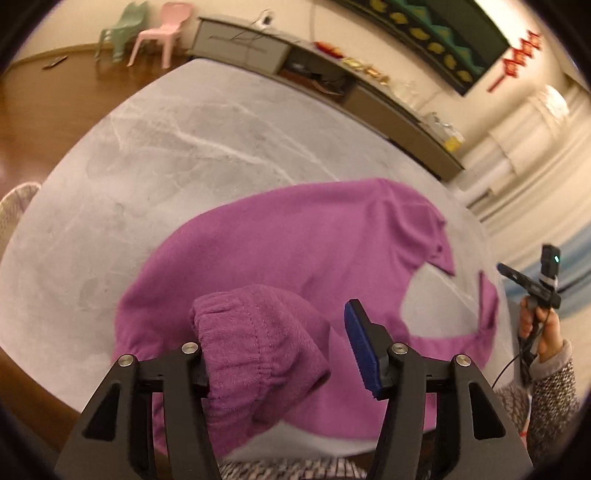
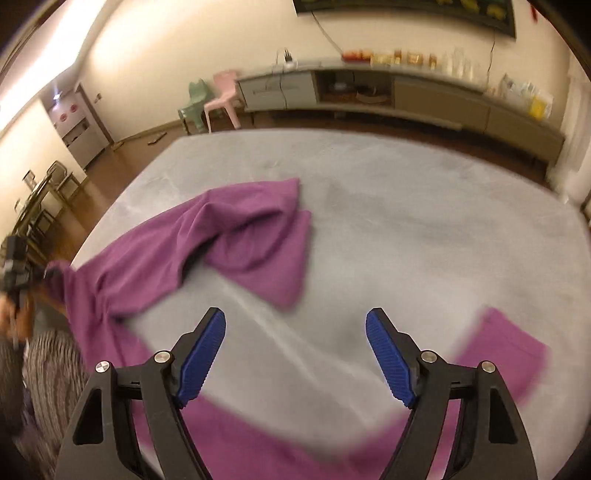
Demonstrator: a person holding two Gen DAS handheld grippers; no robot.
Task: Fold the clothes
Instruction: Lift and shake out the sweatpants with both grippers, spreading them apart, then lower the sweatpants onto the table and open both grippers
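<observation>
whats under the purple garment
The purple garment lies on a grey padded surface, which shows around it and through its gaps. Anything beneath the cloth itself is covered.

One purple garment (image 1: 303, 251), two chairs (image 1: 155, 33), one sideboard (image 1: 243, 44).

Each gripper, left (image 1: 295, 350) and right (image 2: 295, 354), is built from matte black angular linkage arms with triangular cut-outs, joined by round silver screws. The fingers (image 2: 391, 360) are faced with ribbed blue pads. A bare-skinned hand (image 1: 543, 328) is seen, sleeved in speckled grey-and-white knit with a plain grey cuff; thin black cables trail beside it.
</observation>
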